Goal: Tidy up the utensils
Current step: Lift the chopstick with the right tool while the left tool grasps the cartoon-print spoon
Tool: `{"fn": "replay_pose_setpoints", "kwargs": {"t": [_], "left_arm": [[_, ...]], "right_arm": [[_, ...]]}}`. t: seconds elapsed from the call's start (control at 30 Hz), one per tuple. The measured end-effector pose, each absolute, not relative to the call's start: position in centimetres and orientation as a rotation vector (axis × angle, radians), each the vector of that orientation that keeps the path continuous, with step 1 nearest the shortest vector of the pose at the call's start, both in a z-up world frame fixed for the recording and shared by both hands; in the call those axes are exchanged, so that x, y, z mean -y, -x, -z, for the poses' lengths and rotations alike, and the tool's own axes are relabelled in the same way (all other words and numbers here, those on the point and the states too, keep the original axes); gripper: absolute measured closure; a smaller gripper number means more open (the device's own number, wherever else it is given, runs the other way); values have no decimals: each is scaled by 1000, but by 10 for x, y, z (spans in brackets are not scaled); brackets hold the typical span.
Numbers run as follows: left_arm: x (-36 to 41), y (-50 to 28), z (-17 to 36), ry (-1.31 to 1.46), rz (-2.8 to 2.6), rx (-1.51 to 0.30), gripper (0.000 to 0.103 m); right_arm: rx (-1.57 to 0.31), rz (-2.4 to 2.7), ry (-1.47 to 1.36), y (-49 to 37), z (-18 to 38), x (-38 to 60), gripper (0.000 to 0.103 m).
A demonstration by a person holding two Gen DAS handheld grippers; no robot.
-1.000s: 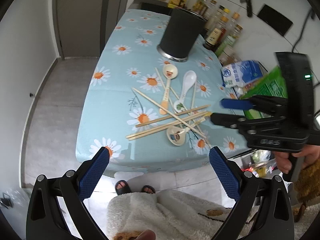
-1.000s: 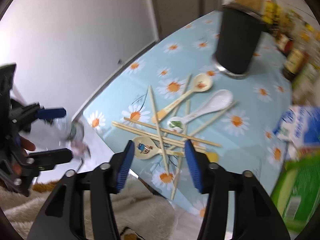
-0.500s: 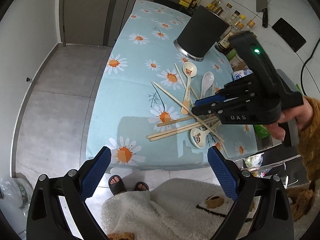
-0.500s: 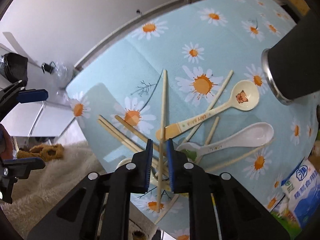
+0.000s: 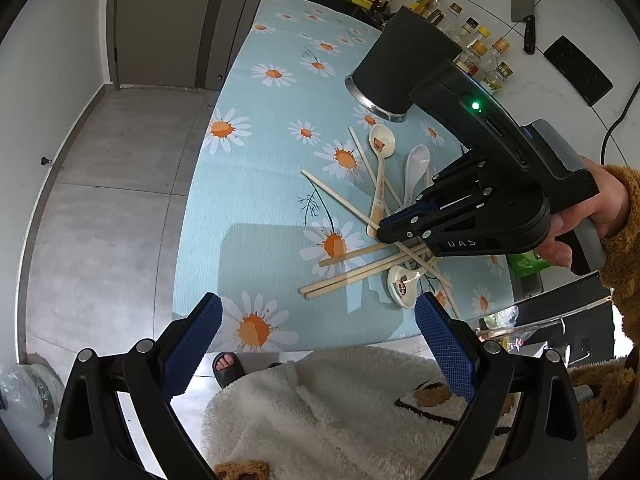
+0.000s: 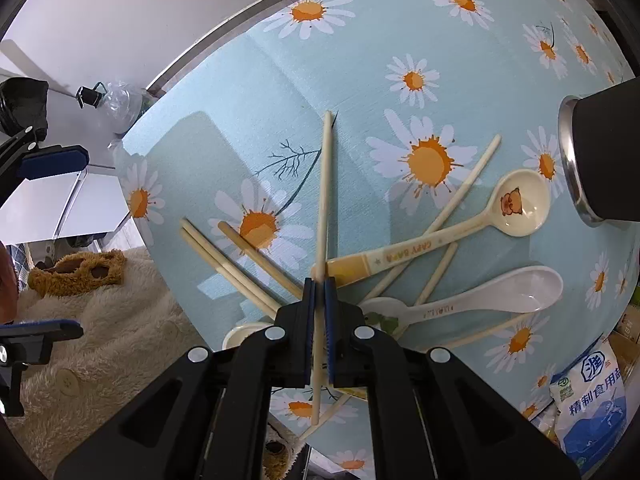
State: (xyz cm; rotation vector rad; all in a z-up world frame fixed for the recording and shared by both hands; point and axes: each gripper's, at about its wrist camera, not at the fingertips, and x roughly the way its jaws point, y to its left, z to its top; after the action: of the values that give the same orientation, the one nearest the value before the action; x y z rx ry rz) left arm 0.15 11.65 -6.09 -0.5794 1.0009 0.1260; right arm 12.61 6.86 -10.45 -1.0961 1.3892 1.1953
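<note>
Right fingers (image 6: 319, 280) pinched shut on one chopstick (image 6: 323, 192) atop utensil pile (image 6: 400, 264), pointing down at worktop (image 6: 248, 92). Left fingers (image 5: 318, 344) wide apart, empty, hovering nearer. Black holder (image 6: 608, 152) beyond fingers, apparently unfilled; spoons and other chopsticks remain unsorted.

A cleaver (image 5: 523, 8) hangs on the wall above bottles (image 5: 478, 52); a milk-powder bag (image 6: 592, 404) lies nearby.

Glossy spoon (image 6: 520, 208), woven tablecloth (image 6: 248, 92)
</note>
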Motion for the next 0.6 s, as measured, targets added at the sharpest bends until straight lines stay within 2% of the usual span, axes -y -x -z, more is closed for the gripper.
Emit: {"fn": "replay_pose_setpoints", "kwargs": {"t": [0.27, 0.4, 0.47, 0.6], "left_arm": [[-122, -12, 61, 547, -88, -1010, 9], [-121, -22, 62, 510, -40, -1031, 10], [-117, -30, 62, 478, 0, -1051, 15], [-106, -46, 64, 410, 94, -1093, 16]], "right_arm": [[-1393, -1192, 1058, -135, 91, -66, 97], [-1395, -1182, 966, -142, 72, -57, 97], [-1390, -1168, 898, -147, 60, -48, 97], [-1385, -1126, 739, -157, 37, -20, 97]]}}
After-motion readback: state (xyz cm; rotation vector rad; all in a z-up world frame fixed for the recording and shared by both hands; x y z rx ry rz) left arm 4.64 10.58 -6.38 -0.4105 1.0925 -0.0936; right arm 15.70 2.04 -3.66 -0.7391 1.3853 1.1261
